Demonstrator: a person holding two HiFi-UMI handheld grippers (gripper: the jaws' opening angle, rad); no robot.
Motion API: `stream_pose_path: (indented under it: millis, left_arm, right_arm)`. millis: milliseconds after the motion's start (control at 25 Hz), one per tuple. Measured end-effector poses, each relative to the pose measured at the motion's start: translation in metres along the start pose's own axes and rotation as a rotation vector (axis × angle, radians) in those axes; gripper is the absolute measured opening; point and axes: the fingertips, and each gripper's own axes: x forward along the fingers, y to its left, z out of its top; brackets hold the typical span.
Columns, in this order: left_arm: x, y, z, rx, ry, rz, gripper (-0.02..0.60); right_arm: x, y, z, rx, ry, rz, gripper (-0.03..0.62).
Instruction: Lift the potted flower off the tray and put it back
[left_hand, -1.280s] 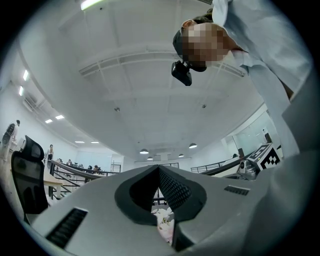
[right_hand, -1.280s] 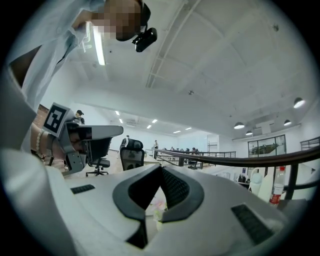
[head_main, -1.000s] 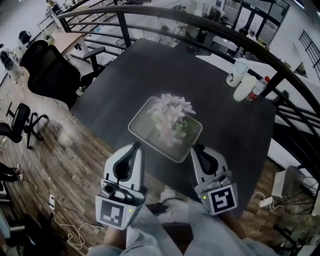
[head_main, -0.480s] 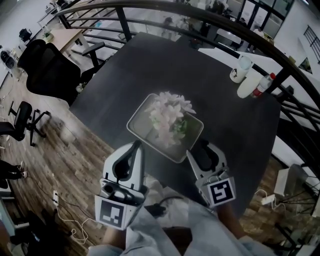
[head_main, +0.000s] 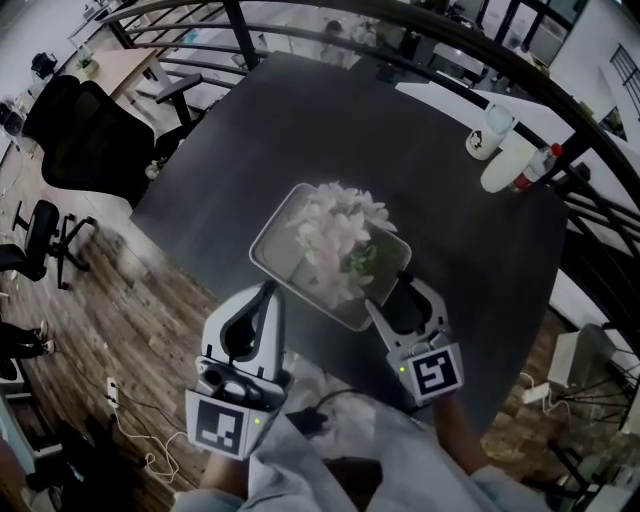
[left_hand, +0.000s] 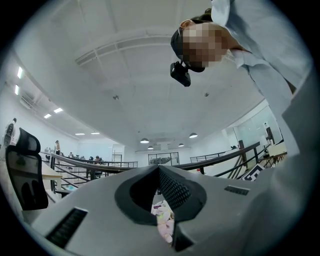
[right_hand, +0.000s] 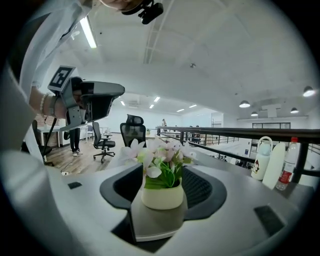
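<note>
The potted flower (head_main: 337, 238), pale pink blooms in a cream pot (right_hand: 161, 196), stands on the grey tray (head_main: 268, 248) at the near side of the dark table (head_main: 330, 120). My right gripper (head_main: 403, 287) hovers at the tray's near right corner. Its jaws have just been opening. In the right gripper view the pot sits framed between the spread pads (right_hand: 201, 186), ahead of them and untouched. My left gripper (head_main: 266, 296) hangs off the table's near left edge, short of the tray. Its fingertips meet, and blossoms show through a slit behind them in the left gripper view.
A white mug-like flask (head_main: 495, 128), a white bottle (head_main: 508, 168) and a red-capped bottle (head_main: 541, 163) stand at the table's far right. A dark railing (head_main: 420, 25) curves round the back. A black office chair (head_main: 85, 130) stands on the wooden floor to the left.
My right gripper has sunk towards the tray's near corner and its jaws have spread apart. My left gripper has dropped slightly. The pot and tray have kept still.
</note>
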Motion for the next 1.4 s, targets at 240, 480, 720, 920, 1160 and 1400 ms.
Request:
stream_pose_path:
  millis: [240,480,720,920,1160,1400]
  left_arm:
    - [0.005,0.010,-0.010,-0.009,0.022,0.004,0.000]
    - [0.004,0.017,-0.018,-0.010,0.041,0.018,0.000]
    - [-0.002,0.021,-0.024,-0.013,0.056,0.032,0.000]
    - [-0.004,0.024,-0.026,-0.015,0.061,0.041,0.000]
    - [-0.006,0.028,-0.033,-0.018,0.078,0.038,0.000]
    - [-0.007,0.033,-0.036,-0.019,0.088,0.033,0.000]
  right_arm:
    - [0.017,-0.002,-0.014,-0.005,0.040,0.014,0.252]
    - [0.032,0.002,-0.028,-0.002,0.070,0.041,0.276]
    - [0.044,0.009,-0.037,-0.008,0.100,0.063,0.285]
    - [0.052,0.014,-0.041,-0.017,0.114,0.071,0.297]
    - [0.063,0.015,-0.040,-0.013,0.104,0.068,0.313]
    - [0.074,0.018,-0.037,-0.007,0.099,0.069,0.331]
